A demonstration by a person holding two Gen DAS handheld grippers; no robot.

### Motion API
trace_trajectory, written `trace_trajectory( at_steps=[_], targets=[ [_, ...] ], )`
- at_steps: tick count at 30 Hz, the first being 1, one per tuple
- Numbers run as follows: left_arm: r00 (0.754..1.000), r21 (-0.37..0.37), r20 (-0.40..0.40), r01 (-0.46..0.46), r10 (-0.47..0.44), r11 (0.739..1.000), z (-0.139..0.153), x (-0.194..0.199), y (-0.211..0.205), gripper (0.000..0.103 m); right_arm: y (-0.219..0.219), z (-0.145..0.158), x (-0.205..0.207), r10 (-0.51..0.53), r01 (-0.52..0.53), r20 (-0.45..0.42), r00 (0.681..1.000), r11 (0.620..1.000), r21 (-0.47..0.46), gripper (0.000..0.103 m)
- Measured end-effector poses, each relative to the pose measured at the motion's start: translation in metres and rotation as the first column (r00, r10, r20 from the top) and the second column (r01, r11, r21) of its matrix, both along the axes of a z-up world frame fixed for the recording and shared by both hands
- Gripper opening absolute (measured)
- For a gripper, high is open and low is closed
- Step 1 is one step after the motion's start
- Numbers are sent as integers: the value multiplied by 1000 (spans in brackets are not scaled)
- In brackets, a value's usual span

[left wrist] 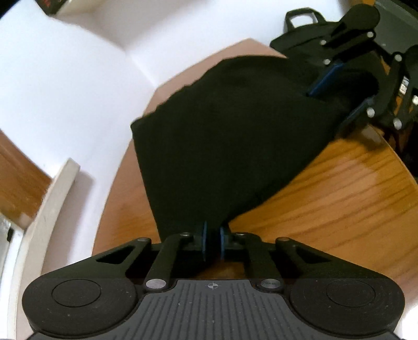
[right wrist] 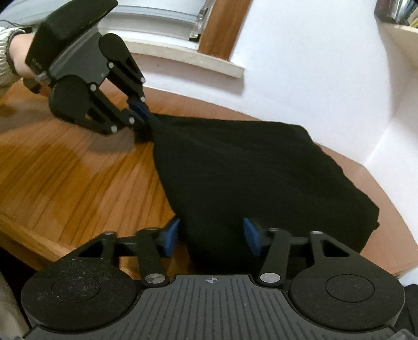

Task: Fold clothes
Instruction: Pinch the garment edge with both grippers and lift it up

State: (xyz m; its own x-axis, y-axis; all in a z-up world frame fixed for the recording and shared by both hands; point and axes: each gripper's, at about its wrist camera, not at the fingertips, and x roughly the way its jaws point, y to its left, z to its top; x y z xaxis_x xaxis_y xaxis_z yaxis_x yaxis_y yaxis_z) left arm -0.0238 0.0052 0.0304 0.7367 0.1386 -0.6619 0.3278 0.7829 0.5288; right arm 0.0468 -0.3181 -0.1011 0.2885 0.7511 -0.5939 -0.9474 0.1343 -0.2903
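Left gripper (left wrist: 213,244): blue pads (left wrist: 204,242) pressed together on near corner of black garment (left wrist: 222,146) — cloth pinched, pulled to a peak at the grip. Right gripper (right wrist: 211,236): jaws apart, blue pads (right wrist: 171,236) either side of a garment fold, not pressing it. Garment: spread flat on wooden table (right wrist: 65,170), far edge reaching table rim by white wall (left wrist: 65,91). Beyond: person's hand (right wrist: 21,56) behind left gripper; black bag (left wrist: 300,23) at far table end — detail blurred.
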Motion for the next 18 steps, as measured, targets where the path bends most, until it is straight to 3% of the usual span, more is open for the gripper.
trace_trajectory(
  at_steps=[5,7,8,9,10,18],
  targets=[
    [1000,46,-6,3,-3,999,5,-7,-1,12,-9,1,1,1,0,16,1000,1000,-23,44],
    [1000,52,5,16,-16,999,7,-9,-9,19,-12,1,-1,1,1,40,999,999,-34,46],
    [1000,62,12,28,-29,998,7,-11,-12,27,-14,0,-1,2,0,57,998,999,-41,46],
    [999,76,21,39,-41,996,7,-13,-16,42,-16,0,-2,3,1,73,997,999,-47,47],
    [999,97,24,46,-48,994,5,-13,-18,47,-20,0,-3,0,4,86,996,999,-52,47],
    [998,174,5,67,-69,982,-4,-9,-22,46,-35,-4,-15,30,-3,189,981,990,-142,49]
  ],
)
